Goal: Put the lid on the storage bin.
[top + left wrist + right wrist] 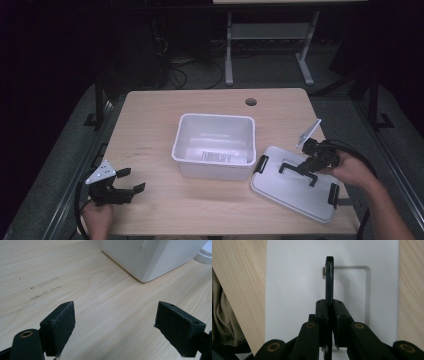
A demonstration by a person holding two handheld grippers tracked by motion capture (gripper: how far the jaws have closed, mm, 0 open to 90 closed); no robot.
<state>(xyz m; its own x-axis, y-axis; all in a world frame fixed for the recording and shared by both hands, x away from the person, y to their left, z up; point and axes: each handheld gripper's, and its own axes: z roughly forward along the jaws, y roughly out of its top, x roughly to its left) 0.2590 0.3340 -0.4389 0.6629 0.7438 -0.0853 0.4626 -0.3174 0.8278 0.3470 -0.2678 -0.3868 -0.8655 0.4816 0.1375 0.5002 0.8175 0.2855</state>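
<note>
Your right gripper's (330, 305) flat black fingers (321, 312) are pinched on the thin black handle (329, 277) standing up from the smooth white lid (294, 187), which lies flat at the table's (150, 120) right front. Your left gripper (131, 180) rests at the left front with its matte, blocky fingers (60, 325) spread wide over bare pale woodgrain. One lid, one glossy rectangular white bin (215, 145) mid-table, just beside the lid; two black end clips (261, 164) on the lid.

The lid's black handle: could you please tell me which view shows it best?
The right gripper view: the handle stands edge-on, clamped between the right tongs. The high view shows it small on the lid; the left gripper view offers just the lid's rim.
</note>
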